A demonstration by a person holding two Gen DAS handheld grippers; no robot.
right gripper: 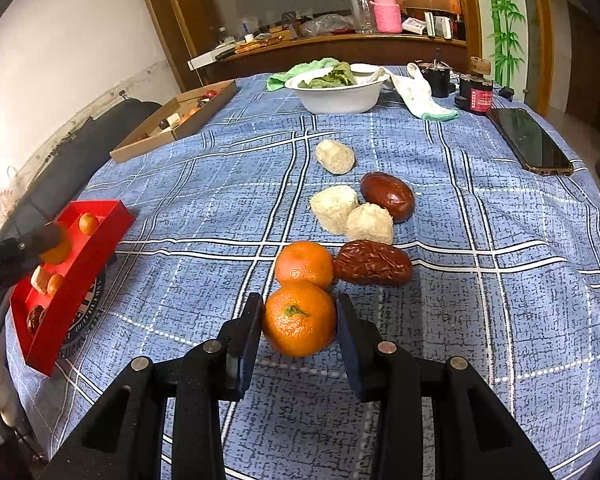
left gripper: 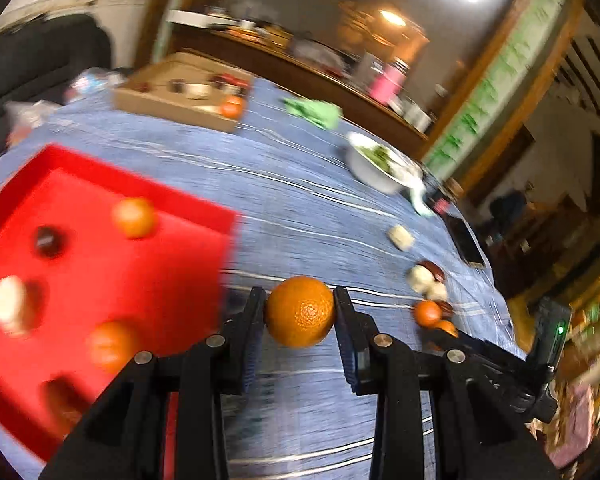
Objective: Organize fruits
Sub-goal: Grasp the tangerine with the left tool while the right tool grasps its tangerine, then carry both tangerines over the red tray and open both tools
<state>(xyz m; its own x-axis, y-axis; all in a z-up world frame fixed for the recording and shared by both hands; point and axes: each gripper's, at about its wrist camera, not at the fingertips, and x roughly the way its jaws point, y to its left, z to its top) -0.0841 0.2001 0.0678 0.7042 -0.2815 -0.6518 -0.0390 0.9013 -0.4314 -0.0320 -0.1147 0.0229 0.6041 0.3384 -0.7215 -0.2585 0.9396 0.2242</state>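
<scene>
Currently: left gripper (left gripper: 300, 312) clamps round, pebbled orange (left gripper: 300, 311) beside red tray (left gripper: 148, 272) | right gripper (right gripper: 299, 320) clamps glossy, green-stemmed mandarin (right gripper: 299, 319) on checked blue cloth (right gripper: 480, 320).

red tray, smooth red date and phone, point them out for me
red tray (left gripper: 100, 280), left wrist view, bare floor of the tray
smooth red date (right gripper: 387, 196), right wrist view, its glossy top
phone (right gripper: 530, 140), right wrist view, middle of the dark screen
</scene>
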